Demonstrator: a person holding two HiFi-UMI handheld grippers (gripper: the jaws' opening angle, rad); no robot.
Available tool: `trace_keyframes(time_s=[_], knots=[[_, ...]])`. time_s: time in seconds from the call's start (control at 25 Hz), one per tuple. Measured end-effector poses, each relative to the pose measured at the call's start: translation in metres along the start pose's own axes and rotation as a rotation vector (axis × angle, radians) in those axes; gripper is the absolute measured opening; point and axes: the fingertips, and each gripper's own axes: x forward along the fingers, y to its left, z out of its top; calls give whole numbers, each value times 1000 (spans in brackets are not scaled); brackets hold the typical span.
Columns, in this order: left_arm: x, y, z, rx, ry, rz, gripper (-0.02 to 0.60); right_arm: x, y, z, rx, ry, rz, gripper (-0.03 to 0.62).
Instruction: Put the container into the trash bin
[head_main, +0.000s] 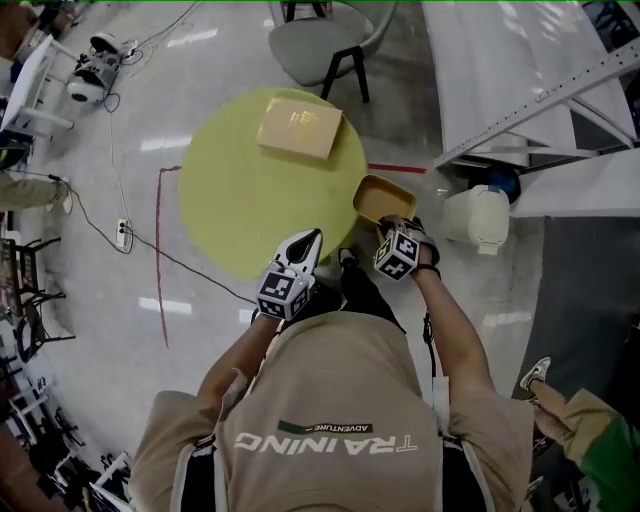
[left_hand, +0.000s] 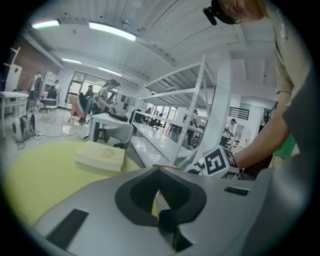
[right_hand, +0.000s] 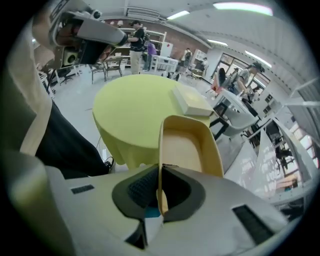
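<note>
This is a big open workroom, like a lab or a large office hall. The floor (head_main: 100, 330) is pale, hard and shiny. A red tape line (head_main: 158, 260) is stuck on it, and black cables (head_main: 88, 220) run to a power strip (head_main: 122, 234). Tall white metal shelf racks (left_hand: 180, 100) stand on the right. Long strip lights (left_hand: 112, 31) hang under a ribbed ceiling. A round yellow tabletop (head_main: 230, 200) stands in the middle, with a grey chair (head_main: 315, 45) on its far side. Far off, people (right_hand: 136, 37) stand among white desks (left_hand: 107, 120) and more chairs.
</note>
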Motion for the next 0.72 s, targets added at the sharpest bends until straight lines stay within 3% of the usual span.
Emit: trace_keyframes(time_s=[0.44,0.72], knots=[[95,-82,-8,97,123,-270,2,-10,-12,-120,293,87,-55,21],[146,-129,-31,131,199,-370,2,-5,2,-179,387,119,-33,21]])
